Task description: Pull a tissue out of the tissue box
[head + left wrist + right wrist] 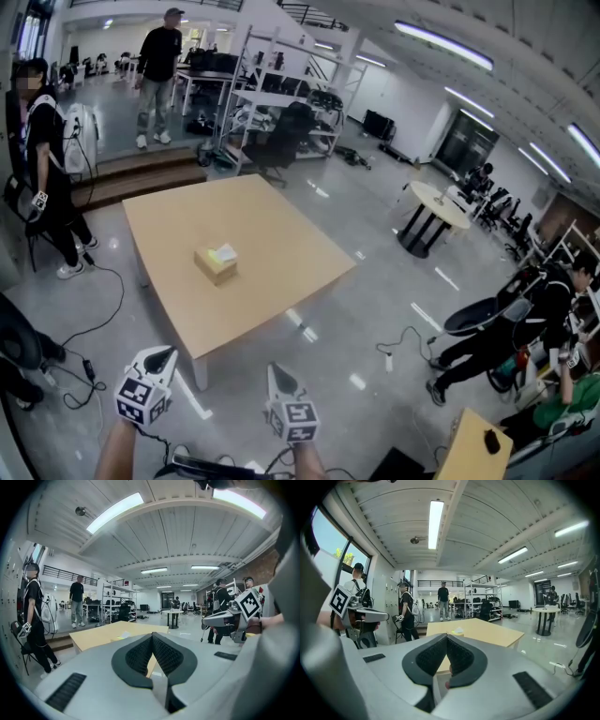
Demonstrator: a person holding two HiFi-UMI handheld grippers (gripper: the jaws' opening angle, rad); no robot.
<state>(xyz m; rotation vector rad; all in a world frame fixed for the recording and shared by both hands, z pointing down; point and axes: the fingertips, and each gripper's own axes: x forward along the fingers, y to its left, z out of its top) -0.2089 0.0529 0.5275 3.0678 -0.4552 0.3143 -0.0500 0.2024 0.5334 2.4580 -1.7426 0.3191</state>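
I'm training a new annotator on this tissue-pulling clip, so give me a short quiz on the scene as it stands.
1. True or false: the tissue box sits on the wooden table.
2. The left gripper has its jaws: A) wide apart; B) together, with nothing between them; C) clamped on the box.
3. What pokes up from the box's top?
Key: 1 true; 2 B; 3 a tissue.
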